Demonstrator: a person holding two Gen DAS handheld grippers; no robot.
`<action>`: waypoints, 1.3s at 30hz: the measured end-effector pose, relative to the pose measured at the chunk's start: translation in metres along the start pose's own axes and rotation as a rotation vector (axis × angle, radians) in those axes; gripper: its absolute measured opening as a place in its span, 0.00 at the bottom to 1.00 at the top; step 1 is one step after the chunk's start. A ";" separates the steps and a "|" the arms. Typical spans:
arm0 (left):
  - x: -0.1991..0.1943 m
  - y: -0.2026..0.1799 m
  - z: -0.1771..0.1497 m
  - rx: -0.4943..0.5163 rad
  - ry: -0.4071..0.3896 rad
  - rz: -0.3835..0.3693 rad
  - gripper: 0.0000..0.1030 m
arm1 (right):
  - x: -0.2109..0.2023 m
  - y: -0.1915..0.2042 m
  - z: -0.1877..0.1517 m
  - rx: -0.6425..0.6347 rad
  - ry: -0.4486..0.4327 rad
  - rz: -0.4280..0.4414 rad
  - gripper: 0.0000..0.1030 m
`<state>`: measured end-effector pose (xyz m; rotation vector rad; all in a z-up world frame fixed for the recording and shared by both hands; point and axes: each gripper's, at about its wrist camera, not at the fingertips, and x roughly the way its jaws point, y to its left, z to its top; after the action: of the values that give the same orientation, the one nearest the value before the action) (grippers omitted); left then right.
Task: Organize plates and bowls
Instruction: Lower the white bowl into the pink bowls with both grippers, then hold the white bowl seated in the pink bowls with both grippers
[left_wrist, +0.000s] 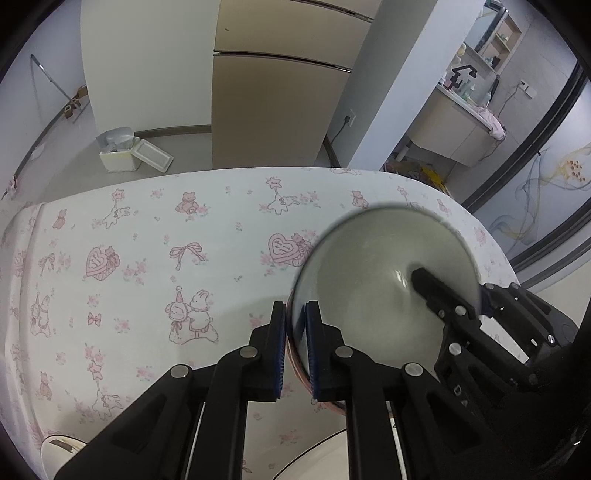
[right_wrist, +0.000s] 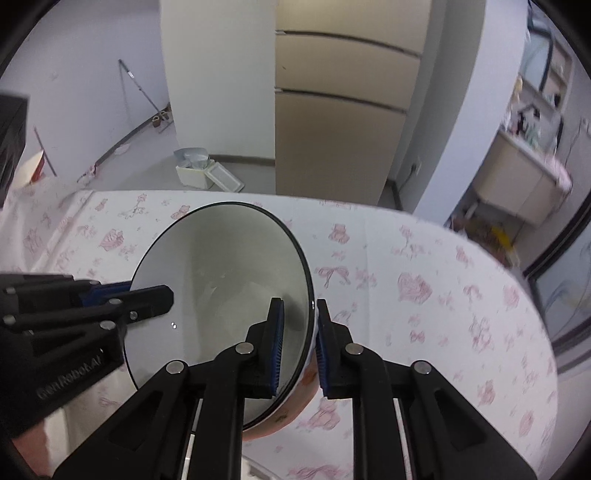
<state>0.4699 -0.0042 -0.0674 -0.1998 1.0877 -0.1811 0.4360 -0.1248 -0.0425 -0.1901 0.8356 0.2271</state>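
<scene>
1. The bowl (right_wrist: 221, 295) hangs tilted above the desk (left_wrist: 147, 229), held by opposite sides of its rim.
2. The left claw (left_wrist: 295, 339) is clamped on one side of the rim, the right claw (right_wrist: 299, 343) on the other.
3. Another dish's rim (left_wrist: 314, 454) shows below.
4. Judgement: level the bowl first, then lower both claws together, releasing only once it rests.

Glossy ceramic bowl (right_wrist: 221, 295), printed cloth tablecloth (left_wrist: 147, 240)
</scene>
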 end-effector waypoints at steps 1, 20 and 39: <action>0.000 0.000 0.000 -0.001 0.000 -0.002 0.11 | 0.002 0.000 -0.001 -0.011 -0.007 -0.019 0.12; -0.001 0.006 0.000 -0.024 0.009 -0.041 0.11 | 0.016 -0.064 -0.005 0.360 0.011 0.375 0.14; -0.015 0.000 0.000 0.007 -0.029 -0.018 0.11 | -0.001 -0.044 0.003 0.243 0.062 0.222 0.12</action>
<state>0.4634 -0.0004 -0.0541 -0.2056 1.0570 -0.1978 0.4500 -0.1661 -0.0364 0.1247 0.9388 0.3269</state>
